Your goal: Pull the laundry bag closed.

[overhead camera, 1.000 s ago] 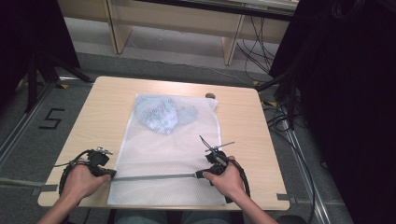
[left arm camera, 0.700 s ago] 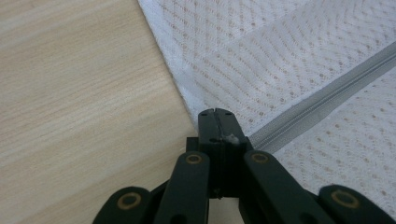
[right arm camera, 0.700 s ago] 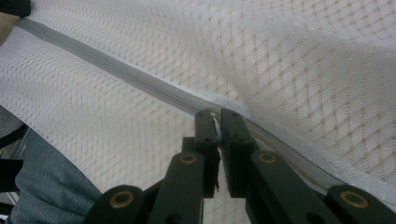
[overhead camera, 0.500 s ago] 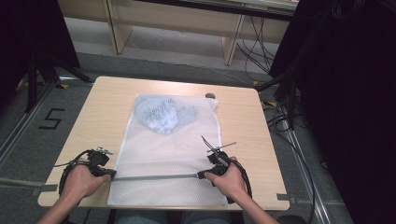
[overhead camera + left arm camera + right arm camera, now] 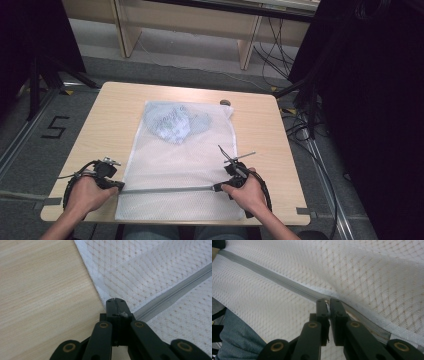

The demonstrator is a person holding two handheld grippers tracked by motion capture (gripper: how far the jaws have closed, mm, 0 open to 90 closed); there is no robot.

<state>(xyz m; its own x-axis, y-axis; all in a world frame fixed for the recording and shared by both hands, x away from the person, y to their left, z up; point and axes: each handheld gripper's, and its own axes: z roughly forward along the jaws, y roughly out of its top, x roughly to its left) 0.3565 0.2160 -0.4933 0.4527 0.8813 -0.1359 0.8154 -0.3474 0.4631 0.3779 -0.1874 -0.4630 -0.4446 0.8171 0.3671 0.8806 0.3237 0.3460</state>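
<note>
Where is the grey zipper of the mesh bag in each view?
High view: zipper runs level across the bag's near part, between both hands.
Left gripper view: zipper slants from the jaws to the right edge.
Right gripper view: zipper slants from upper left to the jaws.
Shared landmark: white mesh bag.

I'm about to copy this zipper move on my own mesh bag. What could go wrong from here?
The right claw pinches only a thin bit at the zipper; it may slip off when pulled. The left claw clamps the bag at its very edge, so that hold could tear free. The bag's near end overhangs the table, so tugging may drag it off.
</note>
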